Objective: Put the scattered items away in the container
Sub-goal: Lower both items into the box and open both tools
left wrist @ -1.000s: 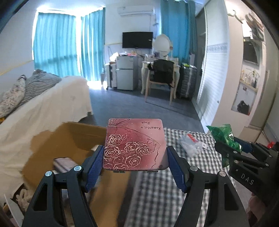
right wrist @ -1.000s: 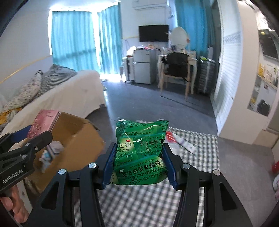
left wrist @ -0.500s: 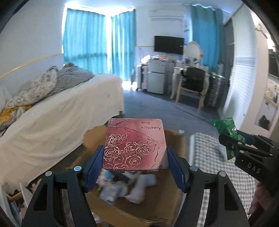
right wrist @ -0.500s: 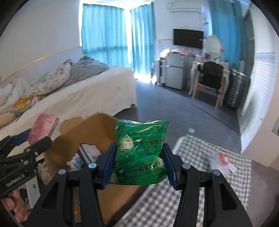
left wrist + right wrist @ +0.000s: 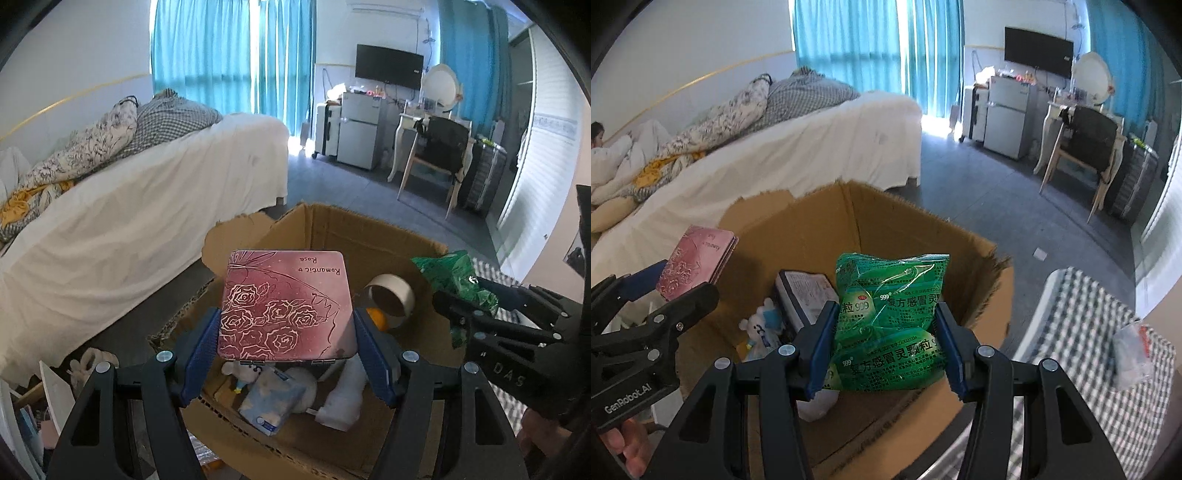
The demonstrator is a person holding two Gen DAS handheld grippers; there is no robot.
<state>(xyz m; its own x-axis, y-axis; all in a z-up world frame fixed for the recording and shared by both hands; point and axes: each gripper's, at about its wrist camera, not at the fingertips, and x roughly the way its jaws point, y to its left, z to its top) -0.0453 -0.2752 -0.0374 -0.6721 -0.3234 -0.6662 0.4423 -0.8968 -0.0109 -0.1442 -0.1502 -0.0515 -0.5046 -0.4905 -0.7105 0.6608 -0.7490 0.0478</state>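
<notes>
Above the open cardboard box, the left gripper holds a pink tin printed with roses, its blue pads pressed against the tin's two side edges and the lid kept roughly flat. Beside it, over the box's near right corner, the right gripper is clamped on a green medicine packet, which stands upright between the fingers. Down inside the box lie a roll of tape against the right wall, an orange ball just beside it, a blue-and-white tissue pack and a white plush toy. Right of the box, a checked cloth carries a clear plastic bag.
</notes>
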